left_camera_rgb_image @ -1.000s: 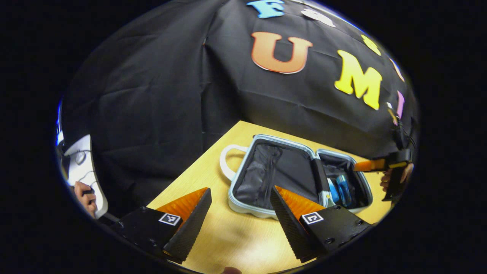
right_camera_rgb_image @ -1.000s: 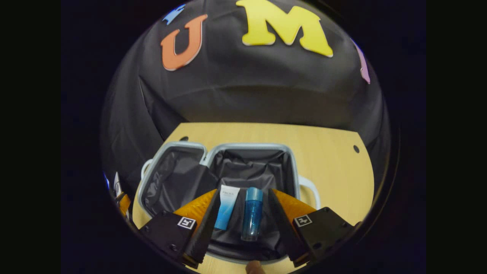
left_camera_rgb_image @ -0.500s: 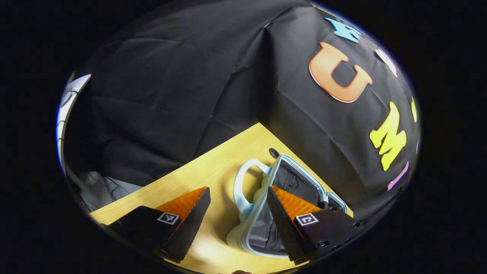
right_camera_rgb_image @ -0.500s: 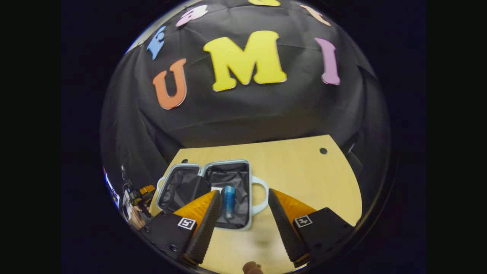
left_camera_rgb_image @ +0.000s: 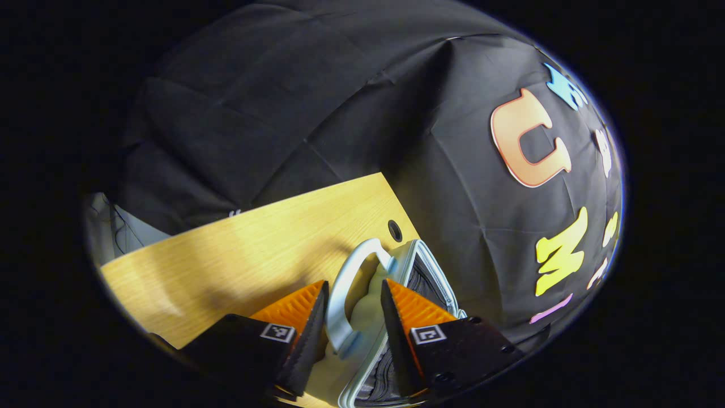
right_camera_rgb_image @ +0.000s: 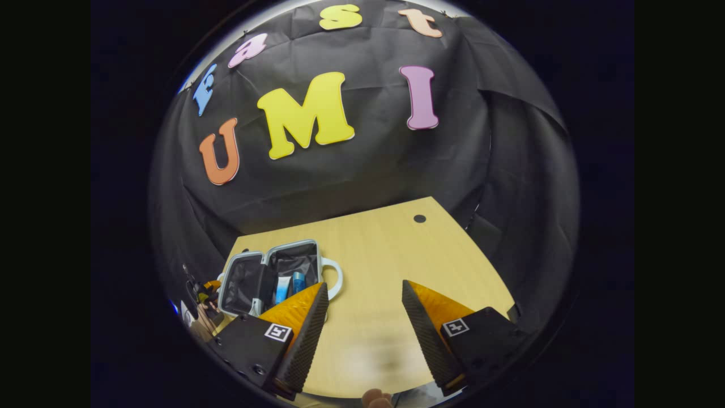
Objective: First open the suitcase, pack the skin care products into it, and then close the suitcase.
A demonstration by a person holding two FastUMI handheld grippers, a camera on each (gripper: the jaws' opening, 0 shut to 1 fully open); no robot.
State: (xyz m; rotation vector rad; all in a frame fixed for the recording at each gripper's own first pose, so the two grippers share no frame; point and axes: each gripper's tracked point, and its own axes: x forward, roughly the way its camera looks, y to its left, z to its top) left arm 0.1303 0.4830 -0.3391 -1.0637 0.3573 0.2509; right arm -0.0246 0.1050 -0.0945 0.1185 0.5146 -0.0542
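The small pale-blue suitcase lies open on the wooden table, both halves lined in black. A blue bottle and a white-and-blue tube lie in its right half. In the left gripper view its left half's rim and curved handle are very close. My left gripper straddles that handle, fingers narrowed but with a gap still showing. It also appears, with the hand holding it, at the suitcase's left end. My right gripper hangs open over bare table, right of the suitcase.
The table has a small round hole near its far left corner and another near its far right corner. The black cloth wall stands right behind the table. The suitcase's other handle sticks out toward my right gripper.
My left gripper has moved in onto the suitcase's left handle and its fingers have narrowed around it. My right gripper has pulled back and to the right, away from the bottle and tube.
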